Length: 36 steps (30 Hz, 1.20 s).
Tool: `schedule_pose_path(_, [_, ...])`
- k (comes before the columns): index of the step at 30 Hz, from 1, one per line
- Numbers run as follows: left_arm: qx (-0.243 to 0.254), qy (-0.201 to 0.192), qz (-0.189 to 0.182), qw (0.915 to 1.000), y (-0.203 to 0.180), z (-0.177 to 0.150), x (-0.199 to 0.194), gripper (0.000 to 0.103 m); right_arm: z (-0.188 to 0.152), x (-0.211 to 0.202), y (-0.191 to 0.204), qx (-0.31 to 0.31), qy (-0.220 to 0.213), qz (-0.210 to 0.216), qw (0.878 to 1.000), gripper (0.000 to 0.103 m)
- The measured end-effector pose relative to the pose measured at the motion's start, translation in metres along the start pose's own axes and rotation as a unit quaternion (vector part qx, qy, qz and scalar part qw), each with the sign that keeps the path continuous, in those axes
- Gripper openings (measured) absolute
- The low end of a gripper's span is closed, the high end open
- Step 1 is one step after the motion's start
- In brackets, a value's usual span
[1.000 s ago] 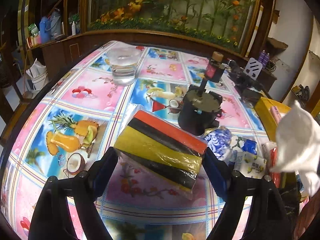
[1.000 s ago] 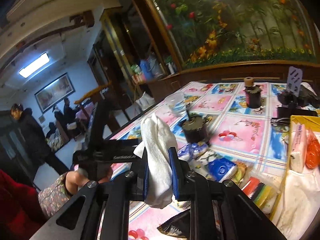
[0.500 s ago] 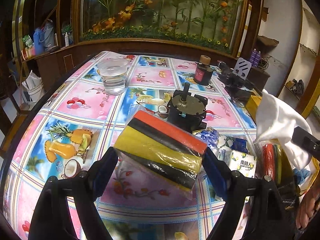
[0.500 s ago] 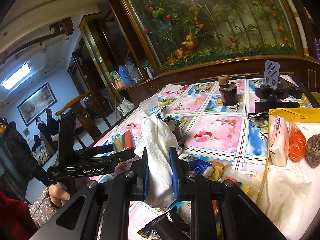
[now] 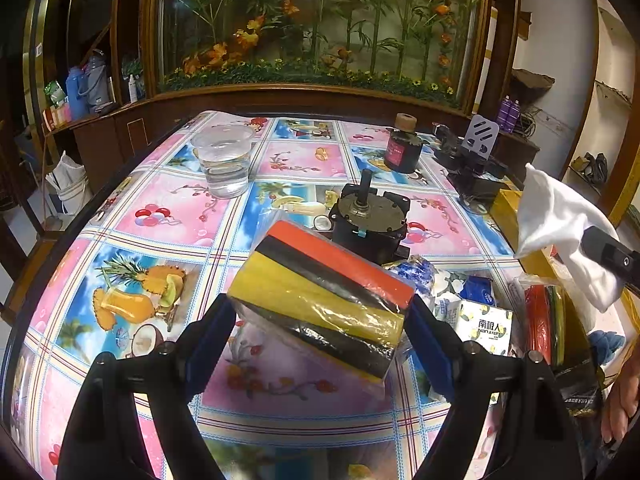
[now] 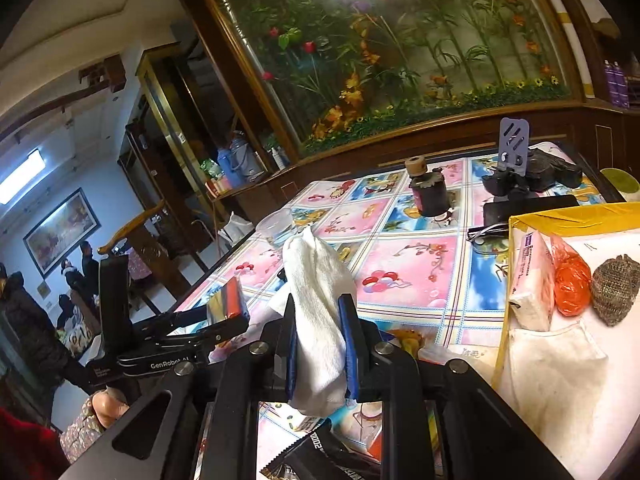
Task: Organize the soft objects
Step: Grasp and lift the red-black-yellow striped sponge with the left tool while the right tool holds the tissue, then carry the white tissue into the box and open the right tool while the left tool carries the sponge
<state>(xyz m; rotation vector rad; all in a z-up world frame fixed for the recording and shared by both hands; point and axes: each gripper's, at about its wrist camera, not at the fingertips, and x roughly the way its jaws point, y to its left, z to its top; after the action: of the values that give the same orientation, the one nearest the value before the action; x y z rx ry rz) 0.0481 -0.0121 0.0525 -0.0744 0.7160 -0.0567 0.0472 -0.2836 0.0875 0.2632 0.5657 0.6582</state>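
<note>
My left gripper [image 5: 320, 320] is shut on a plastic-wrapped pack of sponges [image 5: 324, 296] striped orange, black and yellow. The blue pads press on its two ends and hold it above the tablecloth. In the right wrist view this pack [image 6: 228, 304] shows at the left, in the left gripper [image 6: 224, 316]. My right gripper [image 6: 320, 320] is shut on a white cloth [image 6: 316, 292] that sticks up between the pads and hangs below them. The same cloth [image 5: 560, 224] appears at the right of the left wrist view. A yellow box [image 6: 580, 216] lies to the right.
The box holds a tissue pack [image 6: 532, 280], an orange bag [image 6: 570, 280], a knitted piece [image 6: 614, 284] and a white cloth [image 6: 552, 364]. On the table stand a cup of water [image 5: 226, 164], a black motor [image 5: 368, 220], a dark bottle [image 5: 402, 148] and loose packets [image 5: 484, 328]. People stand far left.
My right gripper has swung with the white cloth toward the yellow box, which now fills more of its view. The left gripper keeps its hold on the sponge pack, almost still.
</note>
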Motion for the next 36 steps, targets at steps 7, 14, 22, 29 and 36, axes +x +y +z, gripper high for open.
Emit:
schedule_pose_path(7, [0.016,-0.016,0.019,0.9996,-0.005,-0.001,-0.005,0.084,0.001,-0.002,-0.005,0.007,-0.006,-0.012,1.000,0.020])
schedule_pose_path(14, [0.035,-0.035,0.045,0.9977,-0.010,-0.001,-0.009,0.084,0.003,-0.008,-0.011,0.021,-0.018,-0.023,0.999,0.020])
schedule_pose_path(22, [0.059,-0.058,0.076,0.9937,-0.018,-0.003,-0.013,0.084,0.005,-0.012,-0.015,0.028,-0.026,-0.031,0.999,0.020])
schedule_pose_path(29, [0.076,-0.070,0.093,0.9903,-0.026,-0.004,-0.014,0.084,0.007,-0.015,-0.018,0.032,-0.033,-0.041,0.998,0.020])
schedule_pose_path(36, [0.104,-0.086,0.105,0.9853,-0.039,-0.008,-0.017,0.084,0.010,-0.024,-0.026,0.046,-0.047,-0.051,0.997,0.021])
